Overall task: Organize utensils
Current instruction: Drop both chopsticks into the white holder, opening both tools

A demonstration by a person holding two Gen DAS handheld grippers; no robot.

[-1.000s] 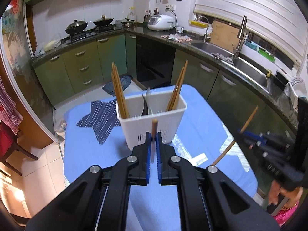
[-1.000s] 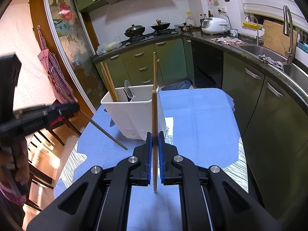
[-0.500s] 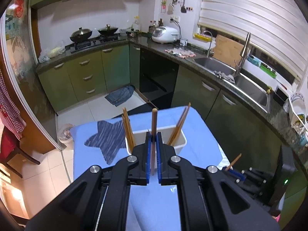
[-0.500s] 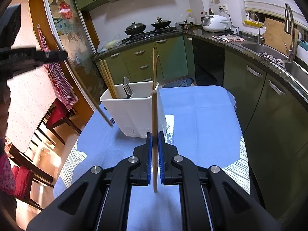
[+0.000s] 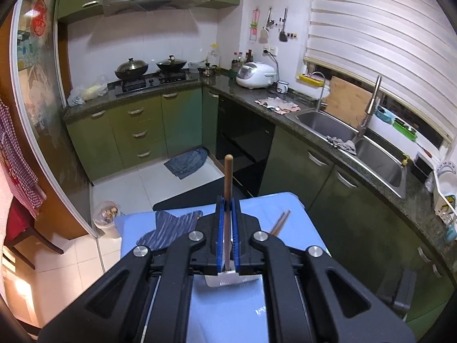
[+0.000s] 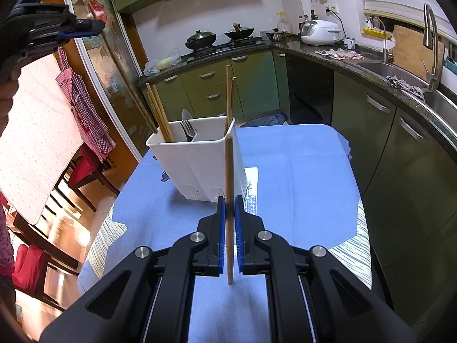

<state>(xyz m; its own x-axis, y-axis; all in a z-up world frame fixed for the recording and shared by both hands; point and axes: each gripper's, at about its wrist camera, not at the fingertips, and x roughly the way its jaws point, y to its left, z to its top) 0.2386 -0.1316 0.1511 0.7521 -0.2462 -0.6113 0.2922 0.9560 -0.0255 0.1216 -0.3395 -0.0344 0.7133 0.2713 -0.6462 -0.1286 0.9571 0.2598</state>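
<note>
We are clamping one slim wooden chopstick (image 5: 227,188) in the left gripper (image 5: 227,208) and another wooden chopstick (image 6: 229,200) in the right gripper (image 6: 229,208), both undelivered, while the white plastic utensil caddy (image 6: 197,163) at twelve o'clock is already holding several utensils.

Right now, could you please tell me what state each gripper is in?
Left gripper: closed on a brown chopstick.
Right gripper: closed on a light wooden chopstick.

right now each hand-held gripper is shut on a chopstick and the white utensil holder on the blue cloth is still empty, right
Not quite. The white utensil holder is not empty: the right wrist view shows chopsticks and a metal utensil standing in it. The rest holds: the left hand-held gripper and the right hand-held gripper are each shut on a chopstick, and the holder stands on the blue cloth.
</note>
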